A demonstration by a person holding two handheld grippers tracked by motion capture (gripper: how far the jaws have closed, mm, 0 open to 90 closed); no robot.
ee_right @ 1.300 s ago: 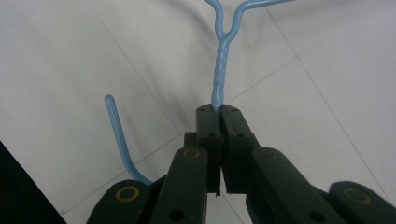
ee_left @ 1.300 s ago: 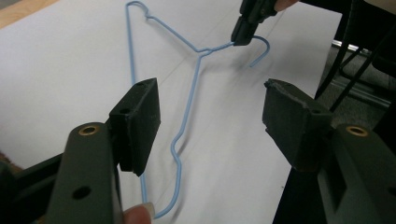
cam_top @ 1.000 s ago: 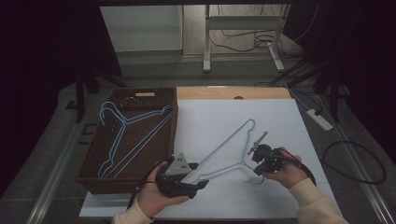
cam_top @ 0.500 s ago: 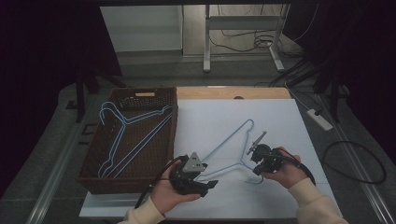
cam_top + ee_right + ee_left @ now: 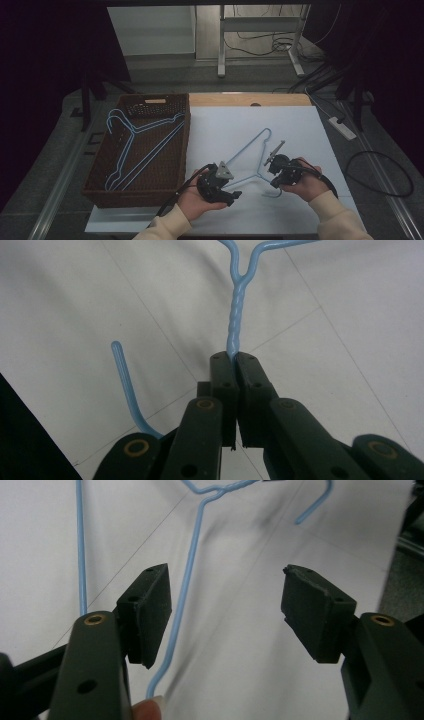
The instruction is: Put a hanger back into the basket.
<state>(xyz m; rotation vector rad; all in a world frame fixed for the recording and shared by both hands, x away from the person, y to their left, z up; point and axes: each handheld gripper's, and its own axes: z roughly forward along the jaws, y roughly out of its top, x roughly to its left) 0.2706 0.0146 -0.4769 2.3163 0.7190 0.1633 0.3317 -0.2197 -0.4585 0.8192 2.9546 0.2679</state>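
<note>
Dim room—grey floor (image 5: pixel 165 75), trailing cables (image 5: pixel 260 42), a white table leg (image 5: pixel 220 42).

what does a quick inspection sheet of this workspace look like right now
surface: white sheet covers the table, flat.
job's things: blue wire hanger lies on the sheet; more blue hangers lie in the brown wicker basket at the left.
clutter: nothing seen.
grippers: right tool shut on the blue wire hanger's twisted neck; left tool open, one wire arm of that hanger running between its jaws, untouched.
cables: a black cable trails from the left tool; a loop lies on the floor at the right.
surroundings: dark room, power strip and metal desk legs beyond the table.
</note>
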